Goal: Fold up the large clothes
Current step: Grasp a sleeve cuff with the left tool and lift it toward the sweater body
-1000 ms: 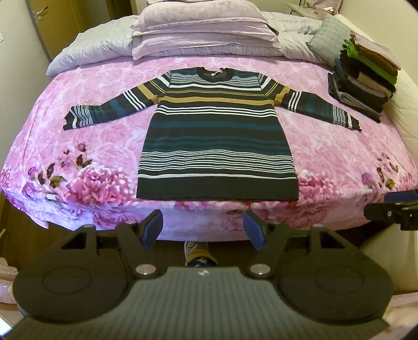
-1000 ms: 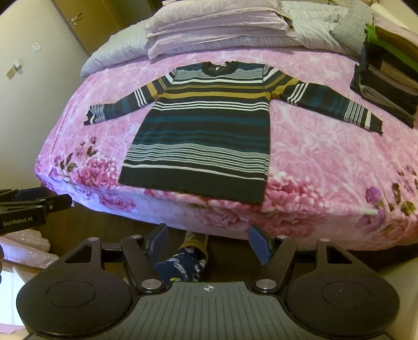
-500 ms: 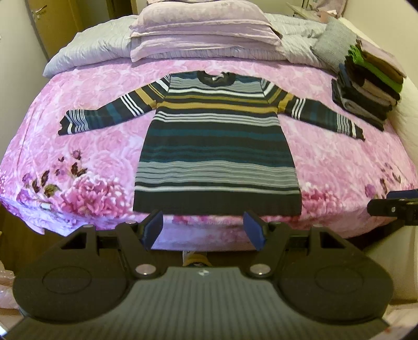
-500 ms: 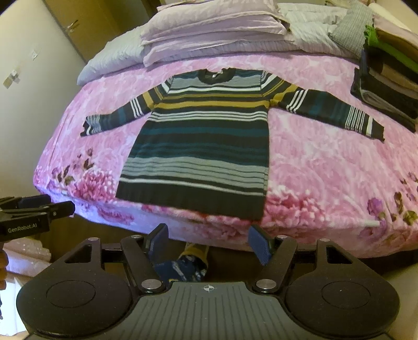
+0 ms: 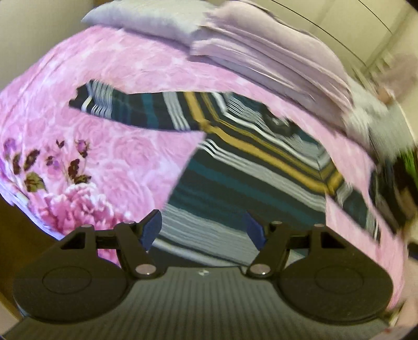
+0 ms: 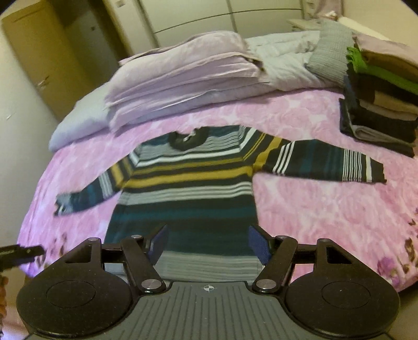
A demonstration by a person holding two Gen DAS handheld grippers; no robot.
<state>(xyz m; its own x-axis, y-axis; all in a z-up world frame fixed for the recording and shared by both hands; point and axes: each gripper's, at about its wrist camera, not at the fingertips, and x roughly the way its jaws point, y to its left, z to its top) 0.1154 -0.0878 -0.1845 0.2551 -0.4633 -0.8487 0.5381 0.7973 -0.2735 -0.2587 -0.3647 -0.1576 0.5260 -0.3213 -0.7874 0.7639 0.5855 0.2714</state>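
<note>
Nearest the right wrist camera, the right claw (image 6: 207,244) stands wide apart with nothing between its blue pads (image 6: 258,244), hanging over the lower part of the sweater (image 6: 193,188). Likewise in the left wrist view, the left claw (image 5: 203,230) gapes with nothing held, poised over the sweater's lower left side, its left pad (image 5: 151,231) above the garment's edge where it meets the bedspread (image 5: 125,162). At the left edge of the right view, a dark tip of the left claw shows above the bed's near corner. Beyond the claws the striped sweater lies flat and face up in the middle of the pink flowered bedspread, hem toward the cameras, collar away, both sleeves stretched out to the sides. Its right sleeve (image 6: 326,162) ends near a pile of folded clothes (image 6: 378,104) at the bed's right side; they look apart, though the left view is too blurred there to confirm. Farther back, lilac pillows (image 6: 183,75) are stacked behind the collar, with a pale quilt (image 6: 284,62) beside them. Behind the bed stand a wardrobe (image 6: 261,15) and a door (image 6: 39,52).
</note>
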